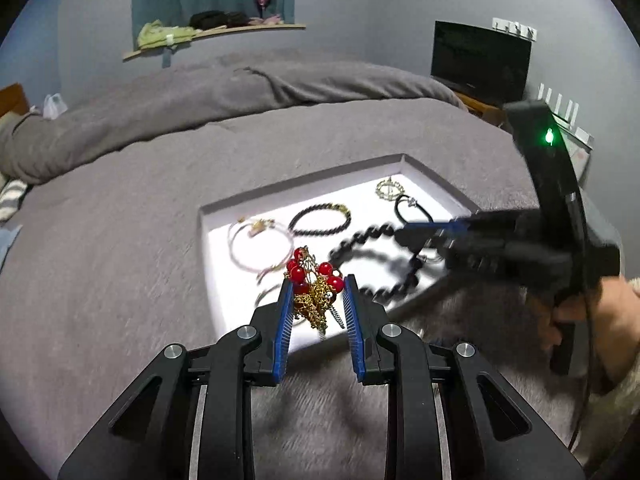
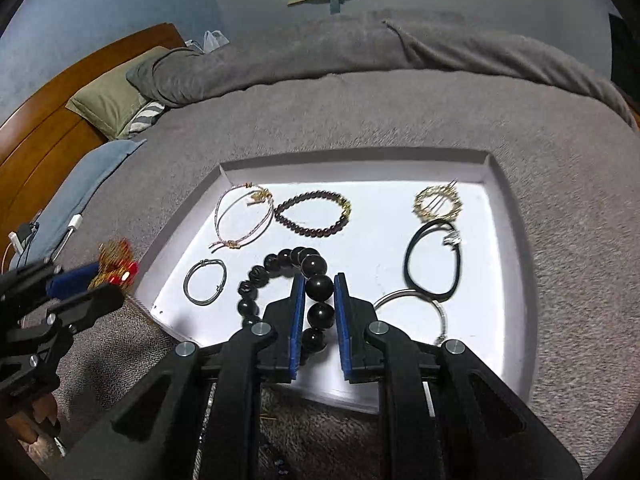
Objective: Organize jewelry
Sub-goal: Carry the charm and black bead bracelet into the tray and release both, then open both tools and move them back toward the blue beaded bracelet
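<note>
While both my tongs work at the tray, counts first:
Tray: one white shallow tray [image 2: 506, 280], raised rim, flat bright floor, lying on the fuzzy grey bedspread [image 2: 360, 112].
Pieces on tray floor: seven that I count in the right wrist view.
Big bead bracelet: one, large glossy black round beads [image 2: 256, 276], lying in the near middle of the tray.
Small bead bracelet: one, dark small beads with a gold clasp [image 2: 312, 216], far middle.
Cord bracelet: one, thin pinkish cord loop with gold knots [image 2: 240, 216], far left.
Small bangle: one, thin silver metal ring [image 2: 205, 282], near left.
Large bangle: one, thin silver metal hoop [image 2: 416, 300], near right, partly behind my finger.
Black band: one, smooth black loop with a small silver charm [image 2: 434, 256], right.
Gold piece: one, round gold openwork ring with a pin across [image 2: 438, 202], far right corner.
Red and gold cluster: one, red round beads tangled in gold chain [image 1: 316, 288], off the tray floor, at the tray's near-left edge.
Left tongs [image 1: 316, 300]: clenched on the red and gold cluster, chain dangling between the blue ribbed pads.
Right tongs [image 2: 319, 292]: blue pads closed against the big bead bracelet, two or three beads between them.
</note>
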Motion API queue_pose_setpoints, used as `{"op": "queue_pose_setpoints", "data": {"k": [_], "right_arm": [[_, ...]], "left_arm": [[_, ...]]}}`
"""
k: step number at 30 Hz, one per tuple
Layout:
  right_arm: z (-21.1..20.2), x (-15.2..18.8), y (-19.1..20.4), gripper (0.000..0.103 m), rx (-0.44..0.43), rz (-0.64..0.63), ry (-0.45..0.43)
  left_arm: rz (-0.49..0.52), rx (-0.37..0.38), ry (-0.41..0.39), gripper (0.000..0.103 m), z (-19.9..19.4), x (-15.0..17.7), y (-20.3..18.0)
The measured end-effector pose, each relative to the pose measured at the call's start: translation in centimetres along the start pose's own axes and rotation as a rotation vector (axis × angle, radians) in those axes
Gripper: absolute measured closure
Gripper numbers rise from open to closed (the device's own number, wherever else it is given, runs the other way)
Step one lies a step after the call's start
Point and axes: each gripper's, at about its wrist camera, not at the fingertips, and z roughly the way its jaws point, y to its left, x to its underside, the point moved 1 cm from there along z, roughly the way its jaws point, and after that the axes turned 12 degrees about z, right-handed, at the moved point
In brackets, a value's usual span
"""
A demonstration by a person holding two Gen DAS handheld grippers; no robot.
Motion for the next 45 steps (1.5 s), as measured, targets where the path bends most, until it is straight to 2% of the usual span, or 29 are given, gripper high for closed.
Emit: {"op": "queue_pose_setpoints", "data": {"k": [5,7,9,13,17,21,28,31,33,41,45], "right_arm": [[0.4,0.1,-0.3,0.087,0.004,-0.002,0.011],[-0.1,0.1,-0.7,0.080,0.003,0.004,-0.004],[-0.7,0.1,-1.3,0.064,0.007,0.022,-0.019],[-1.9,0.3,-2.9,0.062,0.001,0.062,-0.033],[-3.4,0.9,-4.4,0.054,0.012,0.096,-0.056],[-4.5,1.5,-5.2,0.054,0.022,0.093,-0.059],[-5.7,2.1,-5.5,0.054,0.020,0.071,-0.067],[-5.9,2.2,-5.3,0.054,0.017,0.065,-0.070],[-6.1,2.3,-5.1,0.054,0.017,0.060,-0.071],[-7.1,3.1,-4.8,0.053,0.032,0.038,-0.076],[-7.7,3.6,-4.6,0.052,0.044,0.023,-0.076]], "left_arm": [[0.015,0.019,0.020,0.077,1.7,-1.0,-0.5],[0.022,0.025,0.033,0.077,2.4,-1.0,-0.7],[0.028,0.036,0.043,0.077,3.1,-1.1,-0.9],[0.036,0.063,0.062,0.077,4.6,-1.4,-1.7],[0.044,0.077,0.075,0.077,6.0,-2.0,-2.4],[0.044,0.110,0.107,0.077,7.5,-2.6,-2.9],[0.029,0.097,0.149,0.077,9.0,-2.1,-2.8],[0.025,0.086,0.149,0.076,8.6,-1.9,-2.6],[0.029,0.070,0.144,0.072,8.1,-1.7,-2.6],[0.001,0.048,0.127,0.070,6.0,-1.1,-2.2],[-0.011,0.037,0.107,0.061,4.5,-0.9,-2.1]]}}
